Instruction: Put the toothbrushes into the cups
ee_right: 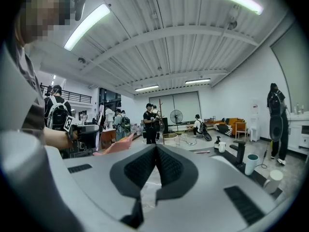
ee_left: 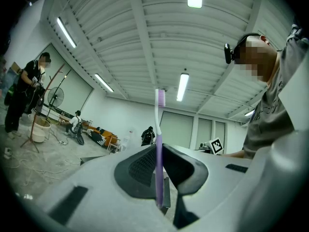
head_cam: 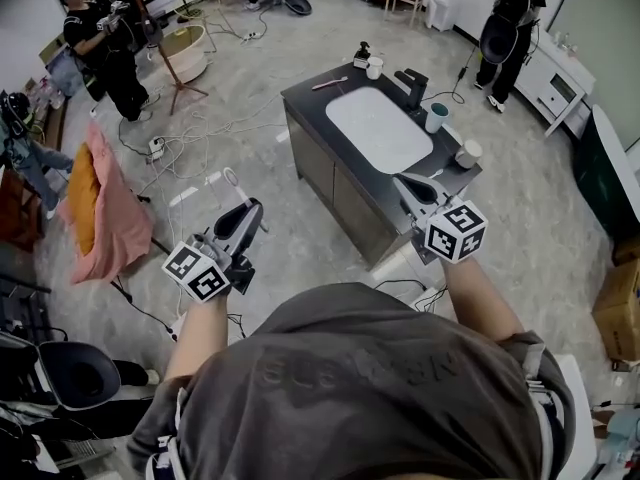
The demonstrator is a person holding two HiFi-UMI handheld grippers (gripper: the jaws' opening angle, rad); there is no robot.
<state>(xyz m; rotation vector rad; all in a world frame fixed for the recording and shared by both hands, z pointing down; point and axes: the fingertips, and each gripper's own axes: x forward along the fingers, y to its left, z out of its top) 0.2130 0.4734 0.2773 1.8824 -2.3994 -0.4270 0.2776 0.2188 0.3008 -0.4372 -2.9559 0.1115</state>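
One purple toothbrush (ee_left: 159, 124) is clamped in the left gripper's (ee_left: 159, 153) fingers; the right gripper's (ee_right: 155, 153) fingers are closed together, empty. Three cups (head_cam: 374, 68) (head_cam: 436, 117) (head_cam: 468, 153) and one pink toothbrush (head_cam: 330, 84) are seen on the counter (head_cam: 310, 103).

Nothing in this room can be read from where I stand. The grey shirt (head_cam: 350, 388), nearer than the sink surface (head_cam: 308, 103), has faint lettering across its back, too dim to make out. The cubes on the left claw (head_cam: 252, 211) and the right claw (head_cam: 403, 180) show only black-and-white square patterns, with no letters or numbers.
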